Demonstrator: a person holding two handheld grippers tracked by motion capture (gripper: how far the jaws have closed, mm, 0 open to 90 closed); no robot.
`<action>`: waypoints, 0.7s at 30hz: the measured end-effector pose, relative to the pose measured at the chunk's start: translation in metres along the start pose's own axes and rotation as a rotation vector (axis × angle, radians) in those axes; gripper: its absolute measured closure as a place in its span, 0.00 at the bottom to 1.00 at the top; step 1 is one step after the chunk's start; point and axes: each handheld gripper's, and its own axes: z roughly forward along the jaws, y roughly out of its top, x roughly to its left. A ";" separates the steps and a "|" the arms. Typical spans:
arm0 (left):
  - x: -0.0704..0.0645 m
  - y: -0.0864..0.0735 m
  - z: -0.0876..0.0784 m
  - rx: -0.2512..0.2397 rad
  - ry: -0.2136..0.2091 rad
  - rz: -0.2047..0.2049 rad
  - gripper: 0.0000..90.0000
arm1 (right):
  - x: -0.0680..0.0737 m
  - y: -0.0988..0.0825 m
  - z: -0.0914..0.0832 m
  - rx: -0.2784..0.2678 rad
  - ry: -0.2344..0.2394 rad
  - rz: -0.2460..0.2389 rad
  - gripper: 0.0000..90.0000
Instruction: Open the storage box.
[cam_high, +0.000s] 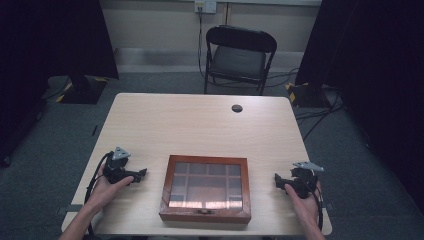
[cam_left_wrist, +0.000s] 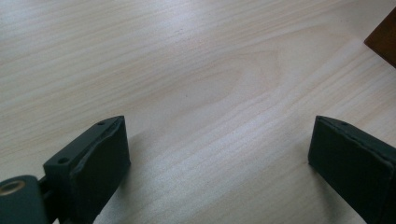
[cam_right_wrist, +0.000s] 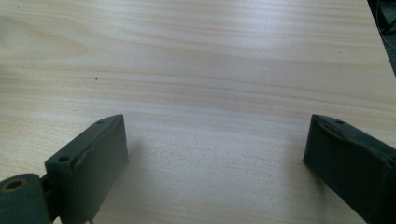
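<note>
Wooden box (cam_high: 206, 189) with a glass-paned, gridded lid, closed, lying flat at the near middle of the counter (cam_high: 200, 125), its long axis running left to right and a small clasp on the near wall. Left gripper (cam_high: 141, 173) just off the box's left side, jaws spread wide with only bare wood grain between them, pointing toward the box; a brown corner of the box (cam_left_wrist: 384, 39) visible at the upper right of the left gripper view, so lying ahead and to the right of those jaws. Right gripper (cam_high: 278, 180) off the box's right side, a little farther away, jaws likewise spread and pinching nothing, plain counter (cam_right_wrist: 201, 74) ahead of them. Left hand (cam_high: 107, 186) probably the nearer of the two, though only by a little. Nothing lying between either gripper and the box. Farther off: a round cable hole (cam_high: 237, 108) near the far edge, a black folding chair (cam_high: 239, 57) beyond the counter, dark curtains at both sides.
</note>
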 end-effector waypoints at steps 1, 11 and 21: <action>0.000 0.000 0.000 0.000 0.000 0.000 0.05 | 0.000 0.000 0.000 0.000 0.000 0.000 0.06; 0.000 0.000 0.000 -0.001 0.000 -0.002 0.05 | 0.004 0.001 -0.005 0.000 0.045 -0.045 0.19; 0.000 0.000 0.000 -0.001 0.002 -0.002 0.05 | 0.021 0.014 -0.023 -0.047 0.226 -0.085 0.31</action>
